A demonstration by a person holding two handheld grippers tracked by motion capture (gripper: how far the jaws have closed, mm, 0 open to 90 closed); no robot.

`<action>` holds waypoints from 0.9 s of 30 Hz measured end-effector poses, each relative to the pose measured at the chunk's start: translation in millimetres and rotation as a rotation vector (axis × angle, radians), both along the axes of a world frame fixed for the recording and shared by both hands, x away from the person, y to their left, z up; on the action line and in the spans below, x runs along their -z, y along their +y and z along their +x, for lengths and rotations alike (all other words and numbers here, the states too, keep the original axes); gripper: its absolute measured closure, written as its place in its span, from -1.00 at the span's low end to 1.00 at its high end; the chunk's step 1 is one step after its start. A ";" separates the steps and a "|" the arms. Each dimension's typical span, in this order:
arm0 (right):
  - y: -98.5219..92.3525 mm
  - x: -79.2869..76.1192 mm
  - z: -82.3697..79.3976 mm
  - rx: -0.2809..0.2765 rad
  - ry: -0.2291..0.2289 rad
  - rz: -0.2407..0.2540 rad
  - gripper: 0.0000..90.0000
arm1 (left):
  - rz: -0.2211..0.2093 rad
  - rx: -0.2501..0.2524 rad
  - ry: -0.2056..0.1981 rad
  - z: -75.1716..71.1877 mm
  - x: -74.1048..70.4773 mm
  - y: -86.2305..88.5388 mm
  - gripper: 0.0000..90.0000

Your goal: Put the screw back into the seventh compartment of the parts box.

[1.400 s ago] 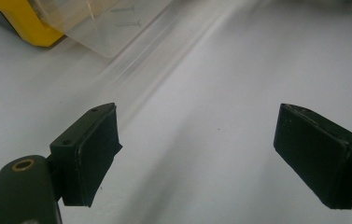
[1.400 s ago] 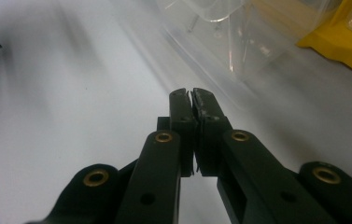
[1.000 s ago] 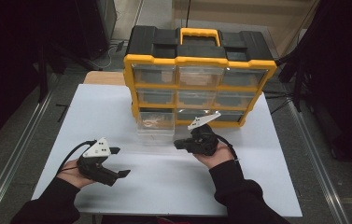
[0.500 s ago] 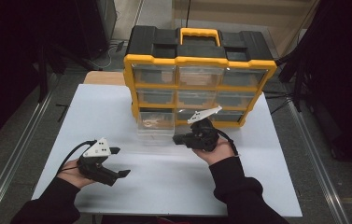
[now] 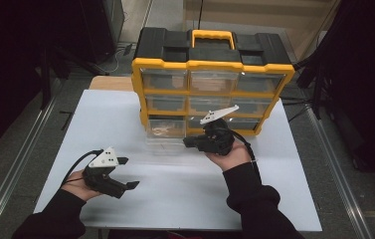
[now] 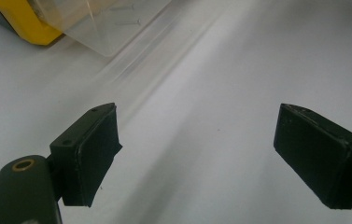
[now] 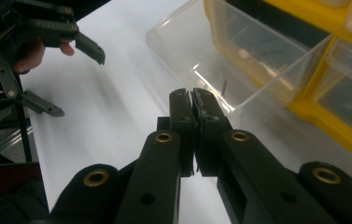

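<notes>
Right gripper (image 7: 192, 100): jaws pressed together, empty, clear drawer (image 7: 220, 60) at 1 o'clock | left gripper (image 6: 197, 154): jaws wide, empty, over table (image 6: 220, 93)

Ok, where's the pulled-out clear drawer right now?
In the high view the clear drawer juts from the yellow organizer's bottom-left slot onto the white table, just left of the right tool.

The tall yellow-and-black plastic drawer cabinet (image 5: 212, 82) is blocking the far middle of the white bench (image 5: 125, 114); its clear plastic drawer (image 5: 167, 133), pulled out at the lower left, is jutting toward the person and narrowing the way there; bare bench is lying open left of the cabinet and across the near side between the two hands.
</notes>
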State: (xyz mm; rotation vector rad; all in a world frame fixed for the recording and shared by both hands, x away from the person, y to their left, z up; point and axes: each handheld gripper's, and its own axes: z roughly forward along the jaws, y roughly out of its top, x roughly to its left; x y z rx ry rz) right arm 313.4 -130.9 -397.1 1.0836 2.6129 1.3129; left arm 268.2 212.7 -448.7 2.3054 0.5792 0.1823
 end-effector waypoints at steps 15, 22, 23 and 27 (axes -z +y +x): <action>3.2 -23.3 13.7 -0.009 -0.002 0.011 0.99 | -0.022 -0.003 -0.003 -0.1 1.3 0.0 -0.69; 6.8 -28.8 19.1 -0.004 -0.010 0.014 0.99 | -0.026 -0.002 -0.005 -0.2 1.7 -0.3 -0.69; 7.4 -29.1 20.1 -0.002 -0.009 0.011 0.99 | -0.027 -0.001 -0.002 -0.1 1.8 -0.3 -0.69; 10.0 -29.2 23.6 0.000 -0.004 0.008 0.99 | -0.027 0.000 -0.003 0.0 2.0 -0.3 -0.69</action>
